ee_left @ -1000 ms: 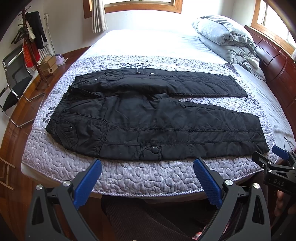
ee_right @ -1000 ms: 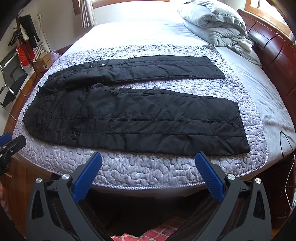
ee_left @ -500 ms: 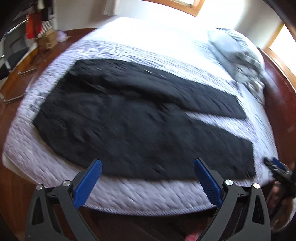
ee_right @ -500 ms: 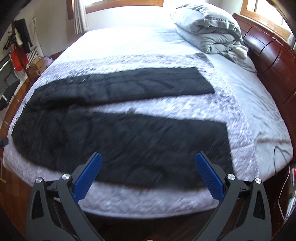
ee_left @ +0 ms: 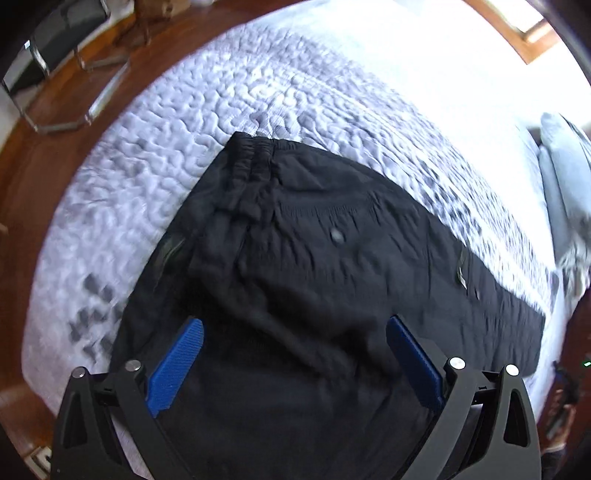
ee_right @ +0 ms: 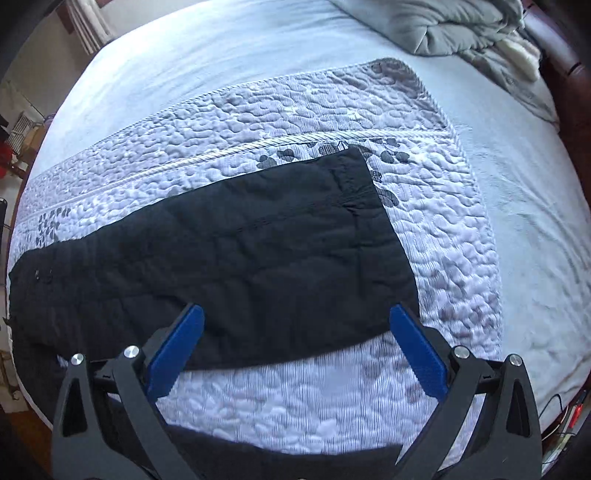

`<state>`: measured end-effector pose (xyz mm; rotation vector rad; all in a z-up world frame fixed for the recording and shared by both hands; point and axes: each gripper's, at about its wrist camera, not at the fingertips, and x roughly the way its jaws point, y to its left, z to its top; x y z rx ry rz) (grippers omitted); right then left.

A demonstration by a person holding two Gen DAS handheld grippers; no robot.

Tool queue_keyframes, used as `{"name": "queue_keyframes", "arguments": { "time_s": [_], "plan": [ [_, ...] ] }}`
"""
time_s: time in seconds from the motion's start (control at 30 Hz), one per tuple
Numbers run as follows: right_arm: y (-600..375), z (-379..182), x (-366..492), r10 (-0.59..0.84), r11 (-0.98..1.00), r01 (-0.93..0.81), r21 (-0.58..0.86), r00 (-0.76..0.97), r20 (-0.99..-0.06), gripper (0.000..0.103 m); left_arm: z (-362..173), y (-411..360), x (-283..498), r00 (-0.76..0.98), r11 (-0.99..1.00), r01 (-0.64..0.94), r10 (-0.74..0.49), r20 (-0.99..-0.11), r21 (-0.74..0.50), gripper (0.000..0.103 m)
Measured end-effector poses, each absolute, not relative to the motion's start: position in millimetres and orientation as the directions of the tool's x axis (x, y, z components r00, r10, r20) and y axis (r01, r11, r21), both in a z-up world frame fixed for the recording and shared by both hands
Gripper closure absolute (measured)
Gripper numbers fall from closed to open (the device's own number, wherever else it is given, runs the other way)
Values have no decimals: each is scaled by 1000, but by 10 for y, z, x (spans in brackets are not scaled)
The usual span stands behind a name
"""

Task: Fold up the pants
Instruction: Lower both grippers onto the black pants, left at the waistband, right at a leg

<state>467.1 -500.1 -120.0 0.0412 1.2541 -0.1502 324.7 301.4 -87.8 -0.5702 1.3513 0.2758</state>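
Black quilted pants point(ee_left: 314, 266) lie spread flat on the grey patterned quilt point(ee_left: 147, 177) of a bed. My left gripper point(ee_left: 295, 362) is open and hovers close over the waist end, the elastic waistband point(ee_left: 251, 155) just ahead. My right gripper point(ee_right: 295, 350) is open above the far leg point(ee_right: 258, 251) near its hem point(ee_right: 384, 221); the near leg point(ee_right: 277, 458) shows as a dark strip at the bottom edge. Neither gripper holds cloth.
A grey duvet point(ee_right: 461, 26) is bunched at the head of the bed. A metal-framed chair point(ee_left: 55, 48) stands on the wooden floor to the left. The wooden headboard point(ee_right: 569, 74) runs along the right. A cable point(ee_right: 557, 406) lies at the bed's lower right.
Both grippers have moved forward and down over the bed, from beyond its edge to close above the pants. The left now hangs over the waist, the right over the far leg's hem end.
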Motion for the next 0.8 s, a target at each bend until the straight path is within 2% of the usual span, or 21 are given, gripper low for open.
{"name": "queue_keyframes", "arguments": {
  "time_s": [0.1, 0.27, 0.43, 0.6, 0.8],
  "plan": [
    [-5224, -1398, 4965, -86, 986, 161, -41, 284, -955, 2, -1065, 3118, 3509, 180, 831, -502, -171, -969, -240, 4],
    [-5588, -1677, 5327, -8, 972, 227, 58, 280, -960, 2, -1331, 3188, 3787, 137, 816, -519, -214, -967, -254, 4],
    [-5717, -1892, 5584, -13, 970, 239, 50, 256, -966, 2, -1521, 3192, 3941, 135, 783, -550, -258, -957, -289, 4],
    [-5768, -2058, 5737, -49, 960, 279, 18, 232, -971, 2, -1670, 3048, 4092, 49, 832, -515, -213, -976, -208, 4],
    [-5550, -2126, 5706, -144, 976, 199, -92, 263, -954, 4, -1747, 2746, 4199, -42, 923, -377, -96, -995, -73, 4]
  ]
}}
